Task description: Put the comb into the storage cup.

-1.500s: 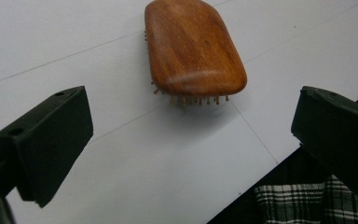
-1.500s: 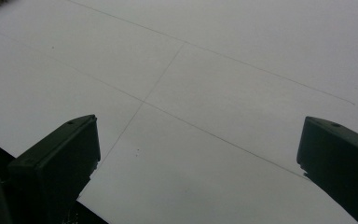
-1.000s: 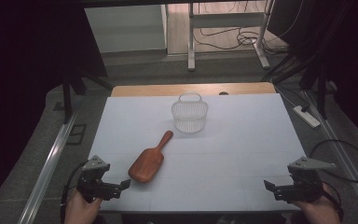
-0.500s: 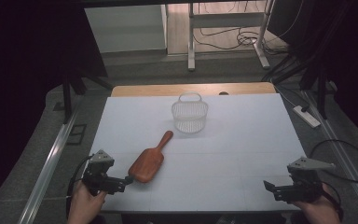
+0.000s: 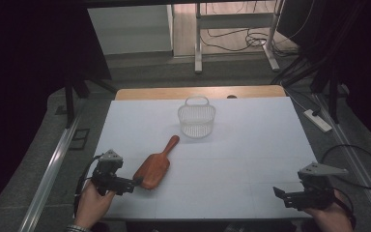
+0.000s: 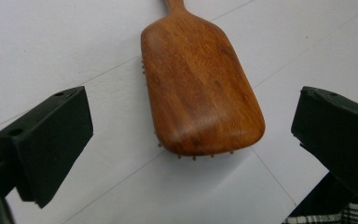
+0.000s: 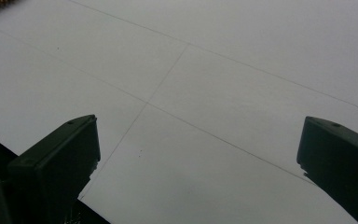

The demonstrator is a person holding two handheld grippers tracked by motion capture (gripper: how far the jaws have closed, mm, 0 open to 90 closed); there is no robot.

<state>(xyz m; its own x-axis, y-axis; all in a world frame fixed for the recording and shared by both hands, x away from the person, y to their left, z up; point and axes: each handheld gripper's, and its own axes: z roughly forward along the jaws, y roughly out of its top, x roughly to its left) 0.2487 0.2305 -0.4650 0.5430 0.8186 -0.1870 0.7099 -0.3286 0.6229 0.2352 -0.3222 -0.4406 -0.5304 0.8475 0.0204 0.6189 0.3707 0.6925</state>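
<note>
A brown wooden hairbrush (image 5: 154, 165) lies back up on the white table (image 5: 251, 154), handle pointing up and right toward a white mesh basket (image 5: 196, 120). My left gripper (image 5: 134, 182) sits at the brush head's near end, open, its jaws wide apart. In the left gripper view the brush head (image 6: 199, 88) lies just ahead between the jaws, bristles facing down, untouched. My right gripper (image 5: 276, 192) rests near the table's front right corner, open, with bare table ahead of its jaws.
The basket stands upright at the back middle with its handle raised. A wooden strip (image 5: 198, 93) runs along the table's far edge. A power strip (image 5: 317, 120) lies on the floor to the right. Metal rails (image 5: 53, 166) flank the table.
My left gripper has moved right and forward, up to the near end of the hairbrush. The right gripper has stayed put.
</note>
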